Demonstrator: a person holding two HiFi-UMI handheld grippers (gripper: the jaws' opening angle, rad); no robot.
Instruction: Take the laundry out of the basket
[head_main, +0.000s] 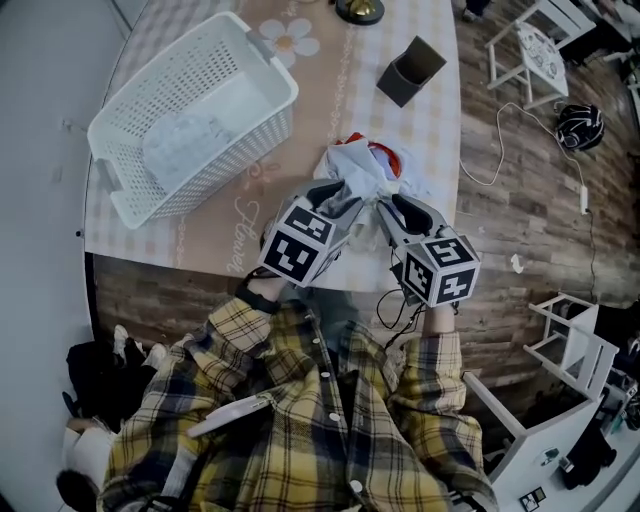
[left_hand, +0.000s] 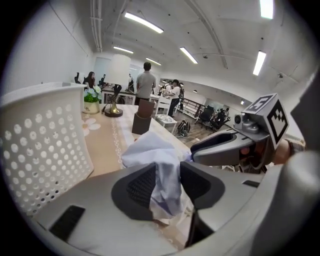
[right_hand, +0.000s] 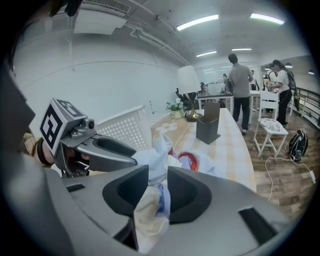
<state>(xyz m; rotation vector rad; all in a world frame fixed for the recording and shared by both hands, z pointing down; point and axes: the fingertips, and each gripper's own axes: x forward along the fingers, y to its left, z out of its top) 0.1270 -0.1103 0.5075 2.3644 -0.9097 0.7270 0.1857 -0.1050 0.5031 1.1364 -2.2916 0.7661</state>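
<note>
Open-plan office, plank floor, checked tabletop with a flowered strip down the middle. At its left, one white perforated basket, not yet emptied: one pale crumpled garment left on its bottom. Already out: one white and pale-blue garment with a red print, heaped on the tabletop near the front edge, right of the basket and apart from it. Two claws at that heap: left claw partway spread, a fold of cloth hanging between the pads, seemingly slack rather than pinched; right claw likewise half apart, cloth loose in the gap. About halfway, judged by the count: one piece out, one left to fetch. Farther back, one dark holder and one lamp base.
</note>
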